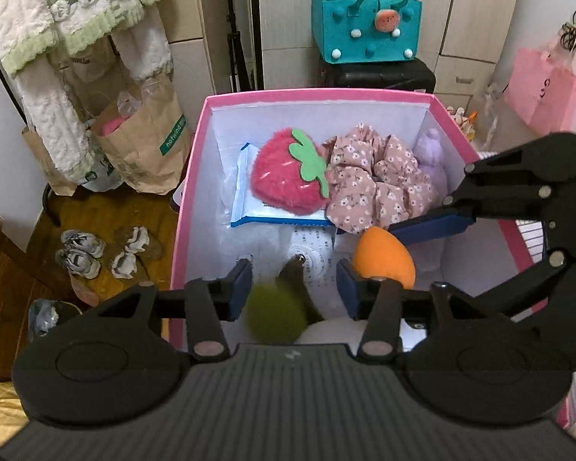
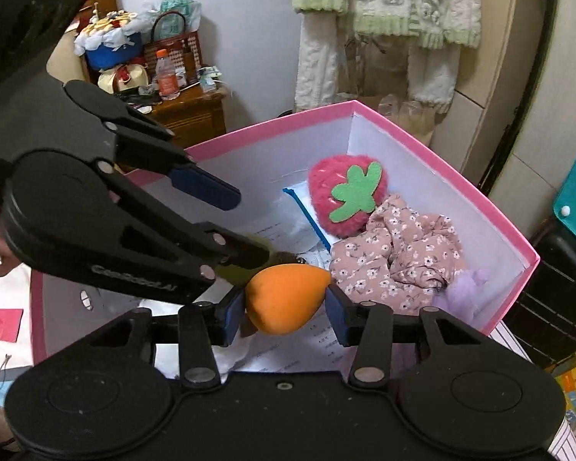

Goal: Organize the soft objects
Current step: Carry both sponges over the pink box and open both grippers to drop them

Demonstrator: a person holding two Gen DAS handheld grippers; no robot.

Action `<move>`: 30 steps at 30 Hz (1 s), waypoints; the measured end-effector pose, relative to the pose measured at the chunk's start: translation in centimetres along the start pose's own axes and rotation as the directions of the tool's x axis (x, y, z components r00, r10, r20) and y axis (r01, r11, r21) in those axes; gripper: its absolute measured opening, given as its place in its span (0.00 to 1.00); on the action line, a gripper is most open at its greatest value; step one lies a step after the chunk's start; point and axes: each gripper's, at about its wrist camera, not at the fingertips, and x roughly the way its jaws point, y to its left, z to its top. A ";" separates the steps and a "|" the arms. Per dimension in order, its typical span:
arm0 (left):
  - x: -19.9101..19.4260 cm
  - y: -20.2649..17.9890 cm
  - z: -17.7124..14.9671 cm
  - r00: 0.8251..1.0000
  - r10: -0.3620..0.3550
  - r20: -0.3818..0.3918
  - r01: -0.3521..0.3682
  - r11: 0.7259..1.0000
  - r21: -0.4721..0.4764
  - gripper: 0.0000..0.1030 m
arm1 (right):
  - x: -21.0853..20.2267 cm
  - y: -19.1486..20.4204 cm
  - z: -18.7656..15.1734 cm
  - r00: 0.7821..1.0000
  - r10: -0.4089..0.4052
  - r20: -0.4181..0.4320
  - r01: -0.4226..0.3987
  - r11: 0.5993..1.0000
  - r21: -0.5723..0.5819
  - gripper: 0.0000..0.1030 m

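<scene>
A pink box [image 1: 190,176] with white inside walls [image 2: 480,207] holds a fuzzy red strawberry [image 1: 284,173] [image 2: 345,196], a pink floral cloth [image 1: 376,184] [image 2: 399,253], a purple plush [image 1: 432,157] [image 2: 464,288] and a white-blue wipes pack [image 1: 245,196]. My left gripper [image 1: 293,288] is open over the box; a blurred green fuzzy ball [image 1: 274,315] hangs loose between its fingers. My right gripper [image 2: 284,309] is shut on an orange egg-shaped sponge [image 2: 286,297] [image 1: 384,259] just above the box floor. Each gripper shows in the other's view [image 1: 518,199] [image 2: 96,199].
A teal felt bag [image 1: 364,23] stands on a black case behind the box. Paper bags [image 1: 142,146], shoes [image 1: 80,253] and hanging fleece clothes [image 1: 57,19] are to the left. A pink bag [image 1: 545,92] hangs at right. A wooden cabinet [image 2: 188,115] carries clutter.
</scene>
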 end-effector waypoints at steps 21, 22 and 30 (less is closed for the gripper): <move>-7.0 -2.2 -3.4 0.997 0.005 0.083 -0.012 0.997 0.074 0.76 | -8.6 3.8 -2.6 0.977 -0.130 0.168 0.109 0.985 0.132 0.57; -7.5 -2.3 -3.6 0.996 0.004 0.092 -0.011 0.997 0.074 0.76 | -8.9 4.1 -2.7 0.976 -0.139 0.171 0.117 0.984 0.132 0.57; -11.0 -4.1 -5.4 0.992 0.006 0.130 -0.021 0.993 0.114 0.80 | -11.7 6.2 -4.1 0.965 -0.188 0.182 0.159 0.974 0.159 0.63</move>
